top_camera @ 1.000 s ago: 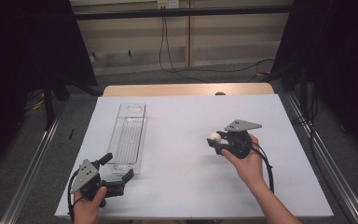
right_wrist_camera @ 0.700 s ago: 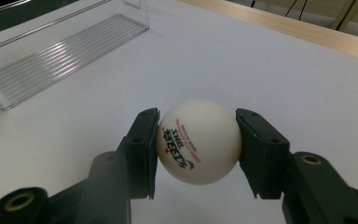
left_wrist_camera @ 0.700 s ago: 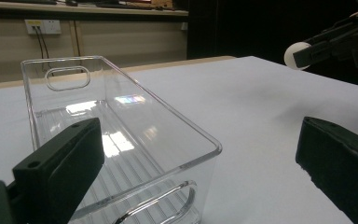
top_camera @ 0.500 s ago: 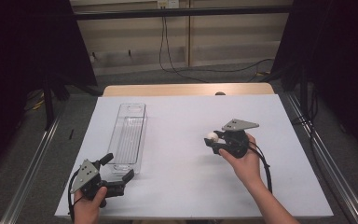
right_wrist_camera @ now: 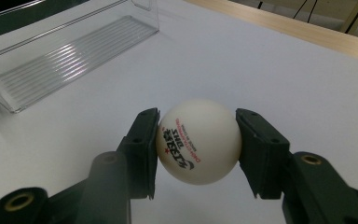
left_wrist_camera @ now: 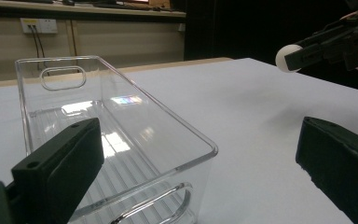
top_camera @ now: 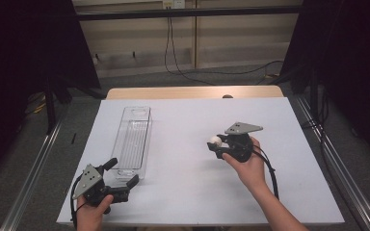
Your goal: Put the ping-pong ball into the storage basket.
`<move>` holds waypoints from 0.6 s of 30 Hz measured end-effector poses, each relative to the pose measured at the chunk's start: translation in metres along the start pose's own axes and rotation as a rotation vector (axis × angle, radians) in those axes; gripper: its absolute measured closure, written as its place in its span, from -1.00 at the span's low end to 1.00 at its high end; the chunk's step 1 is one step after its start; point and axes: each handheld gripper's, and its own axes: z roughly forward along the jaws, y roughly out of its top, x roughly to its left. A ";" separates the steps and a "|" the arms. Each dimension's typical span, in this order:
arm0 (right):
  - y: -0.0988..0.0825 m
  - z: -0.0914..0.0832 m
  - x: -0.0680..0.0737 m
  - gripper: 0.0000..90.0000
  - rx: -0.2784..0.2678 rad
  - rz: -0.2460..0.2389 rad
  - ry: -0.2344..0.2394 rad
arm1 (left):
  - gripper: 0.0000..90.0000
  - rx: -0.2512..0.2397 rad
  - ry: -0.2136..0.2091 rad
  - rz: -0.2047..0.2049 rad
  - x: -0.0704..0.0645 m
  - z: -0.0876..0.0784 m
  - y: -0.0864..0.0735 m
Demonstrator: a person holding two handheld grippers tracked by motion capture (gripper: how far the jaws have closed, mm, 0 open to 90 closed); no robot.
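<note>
**White ball clamped in right gripper, above desk**

Cut off at the bottom edge of the high view: both forearms. Clear bin (top_camera: 134,143) hard to read from above, walls nearly lost against the white desk (top_camera: 183,202); far end cropped in the right gripper view, near corner cropped in the left gripper view. Small red and black print on the ball (right_wrist_camera: 198,140), too fine to read in full.

Long axis of the bin running away from the person, on the left half of the desk, handle cut-outs at both short ends, ribbed floor, open side up.

Right gripper (top_camera: 218,145) held off the desk near the centre-right, pointing left toward the bin, jaws closed onto the ball (top_camera: 215,140) from both sides, grey plate on top. Right hand (top_camera: 244,163) wrapped around its body from below, cable trailing back along the forearm.

Left gripper (top_camera: 124,173) low at the near left corner, just beside the bin's near end, jaws spread wide, nothing between them. Left hand (top_camera: 92,208) gripping it from behind, pointing forward and right.
</note>
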 end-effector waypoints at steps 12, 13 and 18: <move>0.004 0.004 0.005 0.14 0.006 -0.004 0.008 | -0.98 0.000 0.000 -0.007 0.001 0.000 0.000; 0.005 0.005 0.005 0.14 0.006 -0.002 0.004 | -0.98 -0.002 -0.009 -0.004 0.001 0.000 0.000; 0.007 0.006 0.007 0.14 0.005 -0.007 0.010 | -0.98 -0.001 0.004 -0.004 0.002 -0.001 0.000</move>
